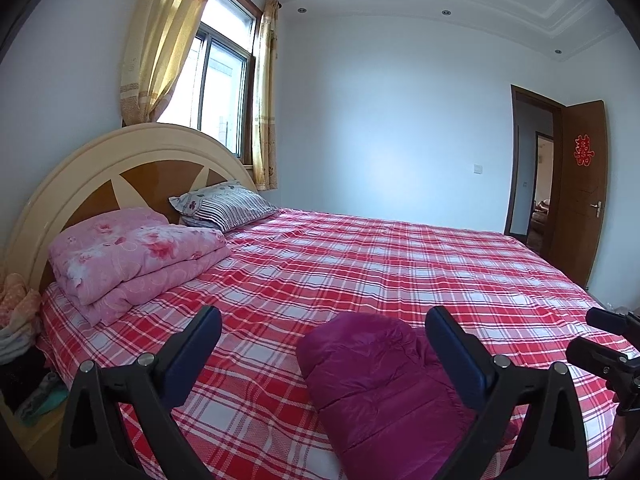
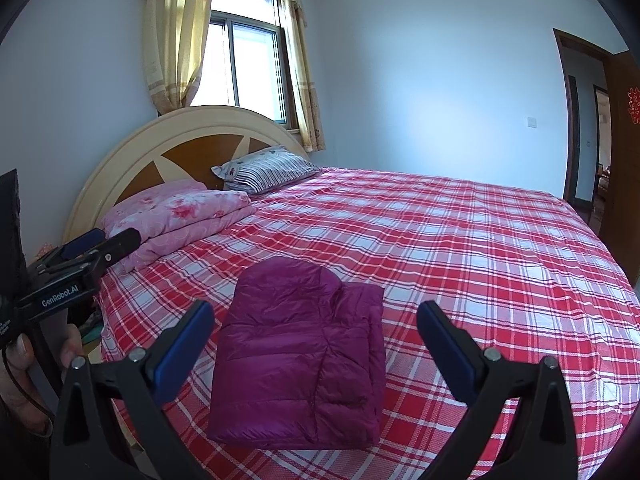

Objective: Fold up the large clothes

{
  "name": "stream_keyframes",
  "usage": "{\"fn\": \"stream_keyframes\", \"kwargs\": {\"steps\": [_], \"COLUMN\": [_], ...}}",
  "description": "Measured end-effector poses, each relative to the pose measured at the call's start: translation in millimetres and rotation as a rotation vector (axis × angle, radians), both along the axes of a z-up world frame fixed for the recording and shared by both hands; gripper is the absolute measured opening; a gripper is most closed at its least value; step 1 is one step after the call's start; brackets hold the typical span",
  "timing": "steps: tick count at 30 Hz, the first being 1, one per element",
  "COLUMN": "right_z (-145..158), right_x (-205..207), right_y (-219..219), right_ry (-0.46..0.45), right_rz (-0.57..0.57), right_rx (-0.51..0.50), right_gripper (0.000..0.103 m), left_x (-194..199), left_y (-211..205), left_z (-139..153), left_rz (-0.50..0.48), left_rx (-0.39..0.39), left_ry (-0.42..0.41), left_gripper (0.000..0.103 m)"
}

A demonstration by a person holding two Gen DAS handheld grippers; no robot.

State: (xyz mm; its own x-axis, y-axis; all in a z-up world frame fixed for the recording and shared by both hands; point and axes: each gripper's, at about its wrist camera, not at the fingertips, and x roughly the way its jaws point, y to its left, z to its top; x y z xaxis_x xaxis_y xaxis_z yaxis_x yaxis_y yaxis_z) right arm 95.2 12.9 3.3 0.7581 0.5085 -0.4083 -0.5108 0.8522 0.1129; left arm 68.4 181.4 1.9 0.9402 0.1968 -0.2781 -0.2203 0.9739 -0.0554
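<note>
A magenta puffer jacket (image 2: 300, 352) lies folded into a compact rectangle on the red plaid bed sheet (image 2: 460, 240), near the bed's front edge. It also shows in the left wrist view (image 1: 380, 384). My left gripper (image 1: 322, 320) is open and empty, above the bed just left of the jacket. My right gripper (image 2: 314, 316) is open and empty, held over the jacket without touching it. The left gripper also shows from the side in the right wrist view (image 2: 104, 240).
A folded pink floral quilt (image 1: 136, 252) and a striped pillow (image 1: 224, 208) lie by the headboard (image 1: 100, 176). A pile of clothes (image 1: 20, 320) sits left of the bed. An open brown door (image 1: 580, 192) stands at the far right.
</note>
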Motion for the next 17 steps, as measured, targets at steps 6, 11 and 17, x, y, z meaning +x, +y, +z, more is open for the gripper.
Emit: {"fn": "stream_keyframes", "kwargs": {"steps": [6, 11, 17], "right_z": [-1.2, -1.8, -3.8], "right_x": [-1.7, -2.7, -1.3], "right_y": [1.8, 3.5, 2.3], "right_ry": [0.001, 0.005, 0.013], "right_rz": [0.007, 0.007, 0.003], "right_rx": [-0.004, -0.007, -0.008], "right_gripper": [0.103, 0.103, 0.103], "left_x": [1.8, 2.7, 4.7], "left_y": [7.5, 3.3, -0.1], "left_z": [-3.3, -7.0, -8.7], "left_rz": [-0.003, -0.004, -0.017], "left_rx": [-0.015, 0.012, 0.025], "left_ry": [0.009, 0.013, 0.016], "left_gripper": [0.102, 0.102, 0.102]}}
